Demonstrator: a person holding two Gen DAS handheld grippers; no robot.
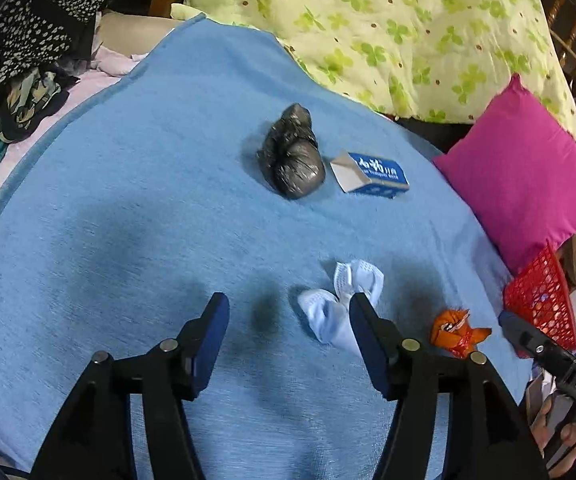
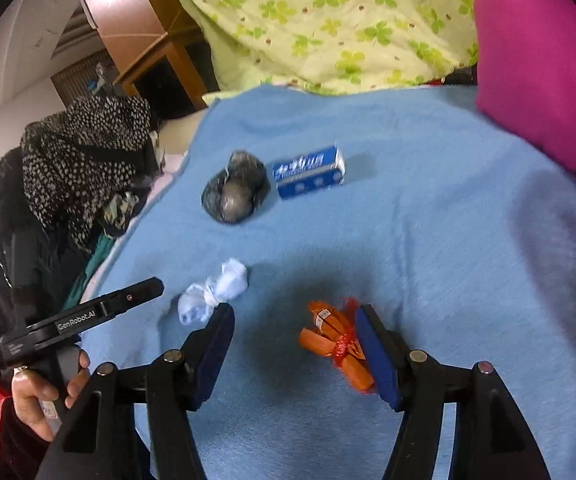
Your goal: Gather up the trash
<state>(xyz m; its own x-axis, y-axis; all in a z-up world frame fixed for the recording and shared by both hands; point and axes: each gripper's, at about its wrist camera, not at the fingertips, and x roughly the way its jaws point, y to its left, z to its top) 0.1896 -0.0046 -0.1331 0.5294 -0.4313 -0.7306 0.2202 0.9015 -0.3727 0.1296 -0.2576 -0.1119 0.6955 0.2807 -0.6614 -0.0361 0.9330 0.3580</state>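
Both grippers stand spread and empty: centre your left gripper over the white tissue, your right gripper over the orange wrapper, then squeeze.

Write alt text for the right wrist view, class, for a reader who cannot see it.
An open right claw hangs over a blue blanket, with an orange wrapper tied in red netting lying between its jaws. Nearby lie a crumpled white tissue, a black plastic bundle and a blue box; the left claw enters from the left.
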